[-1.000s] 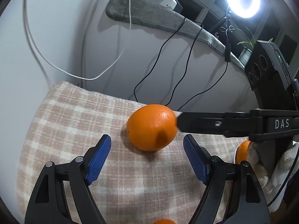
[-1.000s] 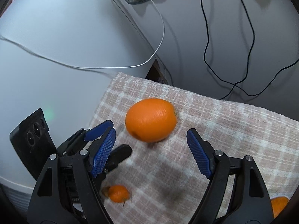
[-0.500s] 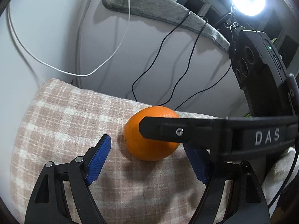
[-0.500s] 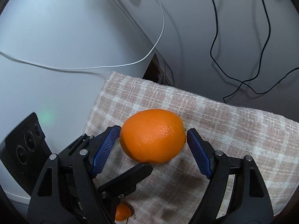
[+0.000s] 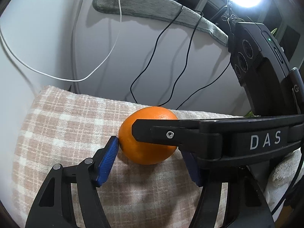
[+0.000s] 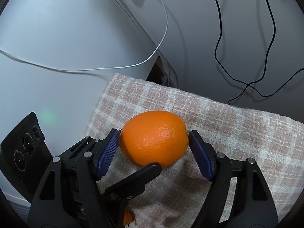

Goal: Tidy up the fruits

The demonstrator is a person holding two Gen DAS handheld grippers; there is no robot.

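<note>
Orange clamped between both claws

Orange sits on the checked cloth, near its far edge. The right claw reaches forward and slightly down over the cloth; its two blue pads press the fruit's left and right sides, so it is gripping the orange. The left claw comes in from the right claw's left, at an angle to it. Its left blue pad touches the orange's left side. Its right pad is largely hidden behind the right claw's black finger, which crosses the front of the fruit in the left wrist view; contact on that side cannot be confirmed.

A small orange fruit lies low on the cloth, partly hidden beneath the claw frames. Black cables and a white cable hang against the grey surface behind. A grey towel drapes over its top edge.
</note>
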